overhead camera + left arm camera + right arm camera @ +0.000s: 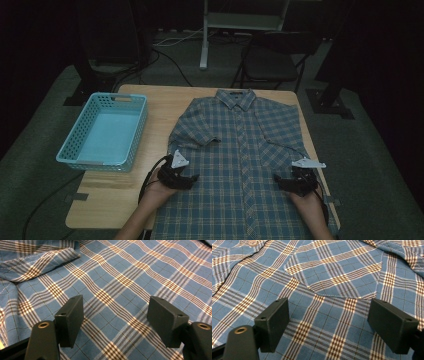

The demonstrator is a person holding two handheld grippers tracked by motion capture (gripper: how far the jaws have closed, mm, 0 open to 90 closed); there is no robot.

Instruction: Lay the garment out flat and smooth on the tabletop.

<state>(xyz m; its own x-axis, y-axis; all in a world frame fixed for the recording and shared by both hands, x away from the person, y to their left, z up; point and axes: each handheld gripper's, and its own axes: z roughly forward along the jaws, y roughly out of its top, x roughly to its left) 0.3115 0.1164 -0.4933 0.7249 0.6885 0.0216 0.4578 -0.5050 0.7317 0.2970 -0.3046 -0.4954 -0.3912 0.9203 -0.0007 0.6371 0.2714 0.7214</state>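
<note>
You have one shirt (240,155) flat on the table (150,105) and one basket (102,130) left of it. Its collar points away from you. Left gripper (192,178) and right gripper (278,179) hover over it, jaws apart.

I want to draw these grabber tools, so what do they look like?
Each hand holds a black tool. The left gripper and the right gripper each carry a pale grey three-cornered plate on top and trail a black cable. Each ends in two flat, blocky black jaws with small screw holes and brass-coloured rings at the base. The forearms are bare, no sleeves.
</note>
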